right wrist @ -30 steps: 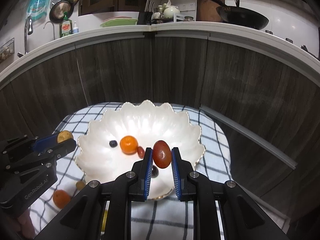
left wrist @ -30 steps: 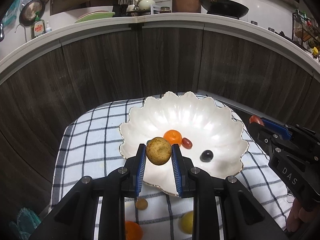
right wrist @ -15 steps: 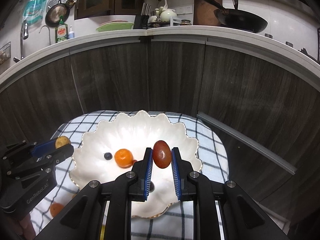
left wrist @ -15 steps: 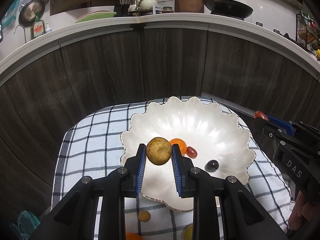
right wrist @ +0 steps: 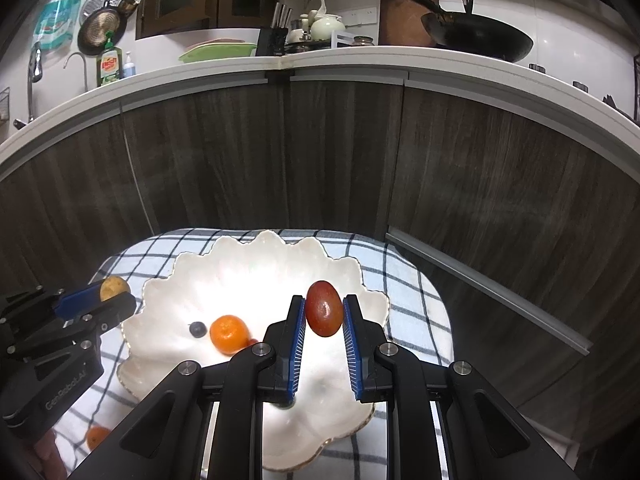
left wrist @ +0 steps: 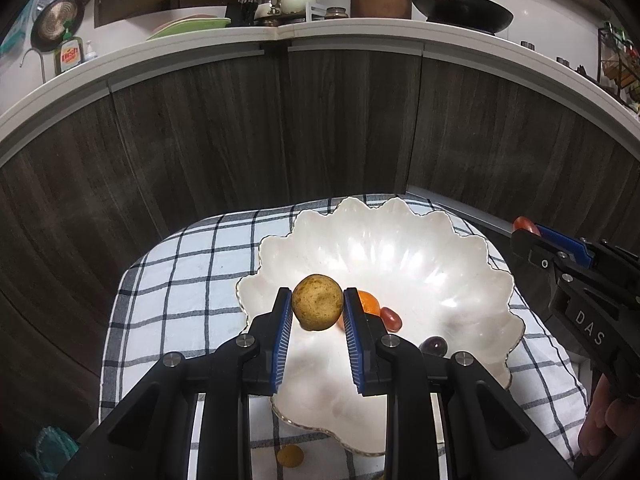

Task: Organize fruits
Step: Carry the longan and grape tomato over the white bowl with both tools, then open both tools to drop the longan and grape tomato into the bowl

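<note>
A white scalloped bowl (left wrist: 400, 240) (right wrist: 256, 264) rests on a checked cloth. Inside it lie a mandarin (right wrist: 229, 334) (left wrist: 369, 303), a small red fruit (left wrist: 391, 318), a dark grape (left wrist: 434, 346) and a blueberry (right wrist: 197, 328). My left gripper (left wrist: 317, 306) is shut on a brown-yellow round fruit (left wrist: 317, 307) above the bowl's near left rim. My right gripper (right wrist: 324, 308) is shut on a dark red oval fruit (right wrist: 325, 308) over the bowl's right side. Each gripper also shows at the edge of the other's view, left gripper (right wrist: 112, 294), right gripper (left wrist: 528, 230).
The checked cloth (left wrist: 192, 280) covers a small table set against dark wood cabinet fronts (left wrist: 320, 128). Loose fruits lie on the cloth near me: a small yellow one (left wrist: 290, 456) and an orange one (right wrist: 97, 437). A kitchen counter with a wok (right wrist: 480, 42) runs above.
Both grippers have moved away from the cabinets and slightly left, so the bowl now sits farther forward and right in the views. Both grips are unchanged.
</note>
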{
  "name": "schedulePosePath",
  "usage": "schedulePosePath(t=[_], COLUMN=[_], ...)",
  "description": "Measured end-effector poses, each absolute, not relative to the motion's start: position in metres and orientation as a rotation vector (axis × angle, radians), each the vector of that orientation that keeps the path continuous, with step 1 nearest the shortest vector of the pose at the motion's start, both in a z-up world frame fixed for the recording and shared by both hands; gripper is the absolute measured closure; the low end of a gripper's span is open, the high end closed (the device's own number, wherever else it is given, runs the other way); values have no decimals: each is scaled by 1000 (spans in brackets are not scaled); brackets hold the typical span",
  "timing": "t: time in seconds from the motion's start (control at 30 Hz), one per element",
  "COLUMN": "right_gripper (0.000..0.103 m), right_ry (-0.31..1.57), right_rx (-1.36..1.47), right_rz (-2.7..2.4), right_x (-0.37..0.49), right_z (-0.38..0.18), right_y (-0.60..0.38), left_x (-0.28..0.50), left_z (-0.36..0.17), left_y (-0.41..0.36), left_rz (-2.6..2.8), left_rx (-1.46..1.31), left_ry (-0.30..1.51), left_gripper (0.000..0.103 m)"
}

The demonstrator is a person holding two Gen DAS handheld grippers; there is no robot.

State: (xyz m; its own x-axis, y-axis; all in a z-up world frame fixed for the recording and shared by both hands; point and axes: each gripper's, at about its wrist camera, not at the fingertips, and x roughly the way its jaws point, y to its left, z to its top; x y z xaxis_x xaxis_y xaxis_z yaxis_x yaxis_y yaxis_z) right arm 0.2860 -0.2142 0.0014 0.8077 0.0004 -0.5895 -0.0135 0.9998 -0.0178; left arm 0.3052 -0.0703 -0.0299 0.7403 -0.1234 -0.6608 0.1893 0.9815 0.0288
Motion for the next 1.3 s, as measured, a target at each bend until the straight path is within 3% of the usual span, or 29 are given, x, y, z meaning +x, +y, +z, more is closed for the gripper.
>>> schedulePosePath(t=[1.17, 1.3], right_gripper=[83, 82], right_ry=[830, 834], right_rx=[-41, -40], right_rz=[21, 16], right_x=[326, 326], right_z=[-53, -56], right_y=[-211, -212], left_x=[335, 334], left_z=[-75, -75], left_y=[-71, -71], left_rz=[-185, -178], left_rx=[85, 84], left_ry=[872, 875], left_gripper=[77, 69])
